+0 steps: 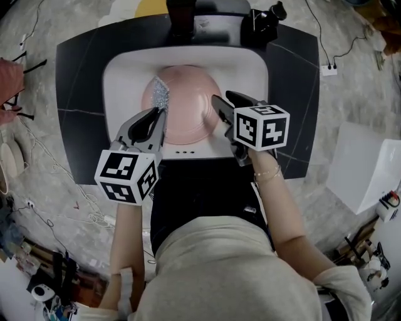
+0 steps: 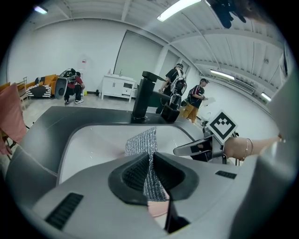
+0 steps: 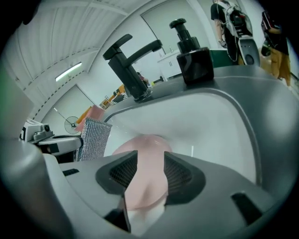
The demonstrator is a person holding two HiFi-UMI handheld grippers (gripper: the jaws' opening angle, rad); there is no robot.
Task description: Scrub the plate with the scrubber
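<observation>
A pink plate rests in the white sink. My left gripper is shut on a silvery mesh scrubber, which stands up over the plate's left edge. In the left gripper view the scrubber is pinched between the pads and sticks out past them. My right gripper is at the plate's right rim. In the right gripper view the plate shows in the wide gap between the pads, and I see no pad pressing on it. The scrubber shows at that view's left.
A black faucet stands at the back of the sink, with a black soap dispenser to its right. A dark counter surrounds the basin. Cables and clutter lie on the floor around. People stand far off in the room.
</observation>
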